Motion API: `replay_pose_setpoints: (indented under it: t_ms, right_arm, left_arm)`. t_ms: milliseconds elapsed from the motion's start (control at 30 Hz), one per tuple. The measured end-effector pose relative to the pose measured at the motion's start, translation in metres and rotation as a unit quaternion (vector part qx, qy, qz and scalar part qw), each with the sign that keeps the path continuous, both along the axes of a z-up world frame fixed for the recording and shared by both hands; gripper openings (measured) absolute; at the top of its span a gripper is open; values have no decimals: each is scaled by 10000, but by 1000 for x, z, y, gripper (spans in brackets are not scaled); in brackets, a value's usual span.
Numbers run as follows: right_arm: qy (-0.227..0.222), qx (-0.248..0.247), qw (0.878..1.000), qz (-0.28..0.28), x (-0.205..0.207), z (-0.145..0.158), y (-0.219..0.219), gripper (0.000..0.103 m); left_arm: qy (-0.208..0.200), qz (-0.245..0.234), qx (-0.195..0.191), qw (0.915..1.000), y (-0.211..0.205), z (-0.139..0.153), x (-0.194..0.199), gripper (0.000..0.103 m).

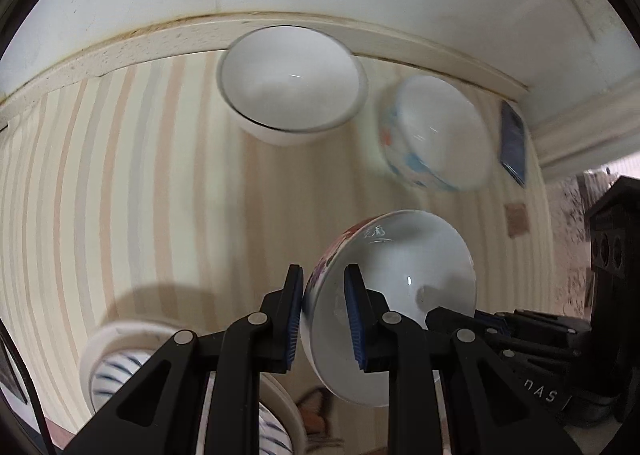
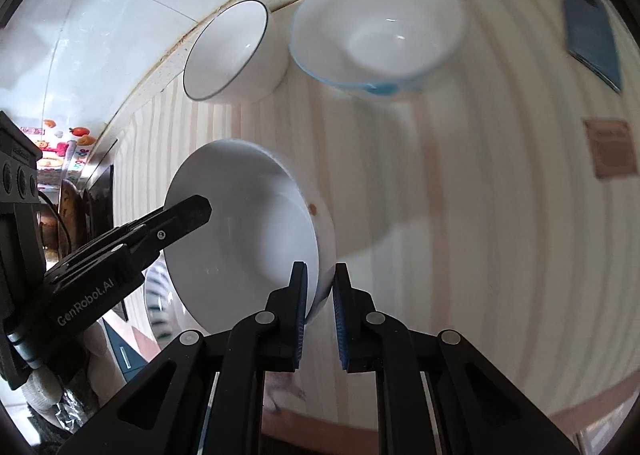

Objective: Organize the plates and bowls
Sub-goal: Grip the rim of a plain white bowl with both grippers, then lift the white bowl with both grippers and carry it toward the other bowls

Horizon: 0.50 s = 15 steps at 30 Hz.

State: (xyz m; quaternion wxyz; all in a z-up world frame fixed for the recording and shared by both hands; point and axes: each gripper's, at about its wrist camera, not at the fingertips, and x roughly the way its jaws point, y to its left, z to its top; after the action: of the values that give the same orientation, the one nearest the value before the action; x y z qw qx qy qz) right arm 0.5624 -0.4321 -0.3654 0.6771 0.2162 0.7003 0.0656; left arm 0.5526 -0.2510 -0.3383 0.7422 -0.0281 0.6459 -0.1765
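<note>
Two grippers clamp one tilted bowl [image 1: 400,295] above the striped table [image 1: 140,175]: left gripper [image 1: 324,311] on its left rim, right gripper [image 2: 320,307] on the opposite rim. Below left sits a striped dish [image 1: 116,367]; behind, a white bowl [image 1: 292,83], a blue-patterned bowl [image 1: 436,131], then a phone [image 1: 514,139].
</note>
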Motion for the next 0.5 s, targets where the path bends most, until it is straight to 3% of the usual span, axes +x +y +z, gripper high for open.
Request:
replay_pose_setpoints:
  t_ms: [233, 500]
  right_arm:
    - [79, -126, 9999, -70, -56, 16, -17, 14]
    - [292, -152, 9989, -322, -99, -2, -38, 14]
  left_arm:
    - [-51, -369, 4, 9993, -26, 10, -54, 19]
    - [185, -619, 90, 9979, -46, -14, -88, 19]
